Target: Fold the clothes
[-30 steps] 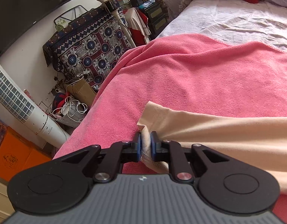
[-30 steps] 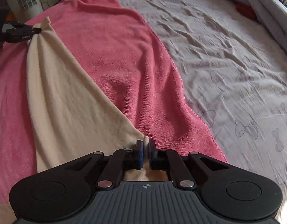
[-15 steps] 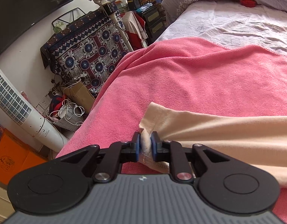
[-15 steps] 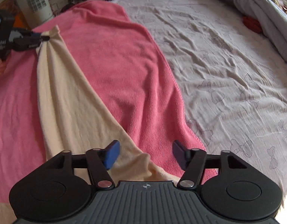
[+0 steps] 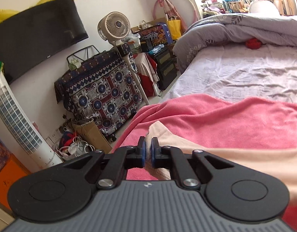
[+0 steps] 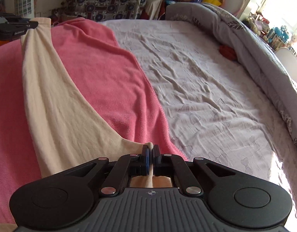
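Right gripper (image 6: 150, 152) clenched on one corner of cream cloth (image 6: 57, 100). Cloth stretched over pink blanket (image 6: 102, 67), lifted a bit. Far corner pinched in left gripper (image 5: 147, 150), also clenched. Beyond blanket: grey sheet (image 6: 206, 89), w/ red thing (image 6: 227, 51) near its far edge.

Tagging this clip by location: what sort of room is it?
Most likely a lived-in bedroom: a wide bed with a rumpled grey duvet, a pedestal fan, and household clutter along the wall.

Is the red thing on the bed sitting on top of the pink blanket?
No, the red thing lies far off on the grey sheet beside the rolled grey quilt, away from the pink blanket.
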Demonstrator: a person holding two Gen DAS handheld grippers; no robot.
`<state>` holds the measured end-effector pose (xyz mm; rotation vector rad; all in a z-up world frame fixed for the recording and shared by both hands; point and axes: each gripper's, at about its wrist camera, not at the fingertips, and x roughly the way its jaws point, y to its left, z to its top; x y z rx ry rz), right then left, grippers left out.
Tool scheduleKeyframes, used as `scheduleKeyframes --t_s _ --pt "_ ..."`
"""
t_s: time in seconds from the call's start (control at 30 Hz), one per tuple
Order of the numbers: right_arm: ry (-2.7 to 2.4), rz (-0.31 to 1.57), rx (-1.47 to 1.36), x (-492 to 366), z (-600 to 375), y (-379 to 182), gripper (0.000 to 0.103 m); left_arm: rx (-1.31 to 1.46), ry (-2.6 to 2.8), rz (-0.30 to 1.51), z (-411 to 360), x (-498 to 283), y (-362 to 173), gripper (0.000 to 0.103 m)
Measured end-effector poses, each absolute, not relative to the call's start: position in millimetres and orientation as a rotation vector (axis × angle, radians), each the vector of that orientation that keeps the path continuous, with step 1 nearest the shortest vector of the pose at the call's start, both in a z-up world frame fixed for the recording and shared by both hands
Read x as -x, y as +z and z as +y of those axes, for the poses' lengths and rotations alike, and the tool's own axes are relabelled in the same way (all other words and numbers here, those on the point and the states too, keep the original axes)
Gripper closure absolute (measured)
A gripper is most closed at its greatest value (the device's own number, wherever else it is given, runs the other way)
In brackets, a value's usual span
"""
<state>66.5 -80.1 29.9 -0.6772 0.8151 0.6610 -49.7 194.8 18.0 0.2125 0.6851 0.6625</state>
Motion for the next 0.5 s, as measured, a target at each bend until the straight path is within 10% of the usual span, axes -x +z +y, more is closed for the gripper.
scheduleKeyframes --t_s 0.2,0.27,0.33,0.5 --pt "0.574 0.914 0.579 -87.2 -82.7 -18.3 0.096 -0.238 0.655 0.873 205.5 41.5 -40.9 0.092" --pt "0.538 0.835 0.554 -85.2 -76.8 -3.2 0.083 -0.244 0.648 0.869 205.8 42.0 -42.1 0.092" --pt "0.523 0.761 0.554 -83.0 -68.7 12.3 0.047 -0.189 0.648 0.868 212.7 44.1 -36.7 0.086" --pt "0.683 0.717 0.481 -80.3 -16.6 34.8 0.045 0.103 0.647 0.854 251.7 54.6 -13.0 0.080"
